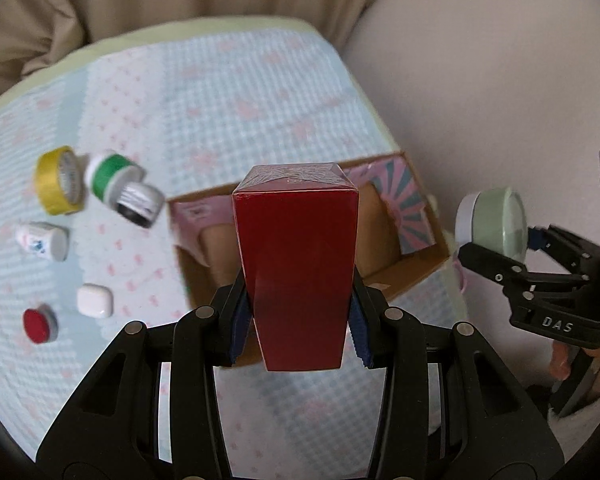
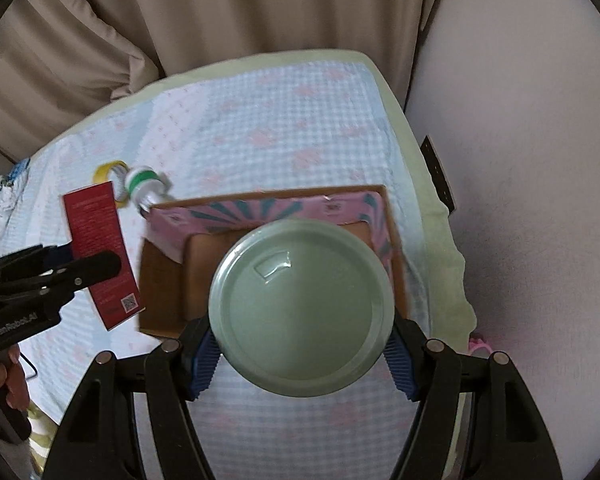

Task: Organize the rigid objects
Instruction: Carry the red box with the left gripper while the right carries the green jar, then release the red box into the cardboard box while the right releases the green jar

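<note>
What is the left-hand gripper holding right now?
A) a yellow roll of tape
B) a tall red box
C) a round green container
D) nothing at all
B: the left gripper is clamped on the tall red box, above the cardboard box, while the green container is in the right gripper.

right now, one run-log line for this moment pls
left gripper: shut on red box | right gripper: shut on green round container | both above open cardboard box

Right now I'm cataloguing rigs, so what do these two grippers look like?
Both are black plastic linkage frames with silver rivets and ribbed blue finger pads. The left gripper has "GenRobot.AI" printed in white on its body; the right gripper reads "DAS". Bare hands hold them; no sleeves show.
</note>
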Action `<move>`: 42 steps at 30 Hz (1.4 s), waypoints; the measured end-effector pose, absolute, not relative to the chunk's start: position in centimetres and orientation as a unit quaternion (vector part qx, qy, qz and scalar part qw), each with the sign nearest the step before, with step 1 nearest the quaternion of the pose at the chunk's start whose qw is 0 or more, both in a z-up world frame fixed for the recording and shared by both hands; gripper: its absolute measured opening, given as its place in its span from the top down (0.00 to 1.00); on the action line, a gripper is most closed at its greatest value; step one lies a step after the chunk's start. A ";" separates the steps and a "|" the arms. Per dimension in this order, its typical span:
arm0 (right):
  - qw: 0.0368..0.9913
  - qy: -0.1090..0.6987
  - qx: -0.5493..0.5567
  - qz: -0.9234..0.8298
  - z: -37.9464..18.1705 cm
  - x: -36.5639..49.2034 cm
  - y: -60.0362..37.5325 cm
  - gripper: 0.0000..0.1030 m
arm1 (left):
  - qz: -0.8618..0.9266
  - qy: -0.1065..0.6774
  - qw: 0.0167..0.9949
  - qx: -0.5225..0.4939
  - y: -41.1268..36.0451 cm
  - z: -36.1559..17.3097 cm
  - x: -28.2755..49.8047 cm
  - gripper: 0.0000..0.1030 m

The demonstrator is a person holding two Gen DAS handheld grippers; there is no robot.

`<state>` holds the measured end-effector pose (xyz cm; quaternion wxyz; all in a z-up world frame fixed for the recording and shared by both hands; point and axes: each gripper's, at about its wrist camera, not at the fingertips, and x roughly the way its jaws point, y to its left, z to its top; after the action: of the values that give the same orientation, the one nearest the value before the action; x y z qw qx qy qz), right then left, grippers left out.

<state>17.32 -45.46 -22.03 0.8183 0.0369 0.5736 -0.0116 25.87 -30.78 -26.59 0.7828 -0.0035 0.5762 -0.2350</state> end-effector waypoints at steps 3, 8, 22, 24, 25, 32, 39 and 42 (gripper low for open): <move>0.812 0.582 0.033 -0.004 -23.9 17.8 -46.6 0.36 | -0.230 0.596 0.769 0.019 -32.8 -29.3 27.0 0.63; 0.806 0.592 0.020 0.013 -27.5 18.8 -47.6 0.36 | -0.226 0.625 0.745 0.063 -35.0 -33.8 28.8 0.63; 0.797 0.603 -0.006 0.044 -34.2 20.3 -47.5 0.36 | -0.240 0.647 0.703 0.170 -38.7 -40.2 30.3 0.62; 0.798 0.600 -0.008 0.050 -34.2 20.5 -47.5 0.35 | -0.235 0.642 0.705 0.190 -39.0 -39.8 30.4 0.55; 0.798 0.600 -0.007 0.053 -34.4 20.6 -47.6 0.35 | -0.233 0.634 0.709 0.201 -39.1 -39.5 30.4 0.20; 0.826 0.559 -0.034 0.054 -32.9 20.3 -48.0 0.00 | -0.208 0.622 0.730 0.193 -36.6 -38.1 31.2 0.00; 0.823 0.567 -0.015 0.036 -32.1 20.1 -48.5 0.00 | -0.198 0.629 0.735 0.159 -34.7 -37.4 30.9 0.00; 0.825 0.565 -0.017 0.033 -31.4 19.9 -48.4 0.00 | -0.199 0.626 0.738 0.154 -34.5 -37.0 30.3 0.00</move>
<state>19.90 -48.41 -31.45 0.8246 -0.0172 0.5646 0.0327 30.29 -34.46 -36.96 0.7380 0.1540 0.6263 -0.1985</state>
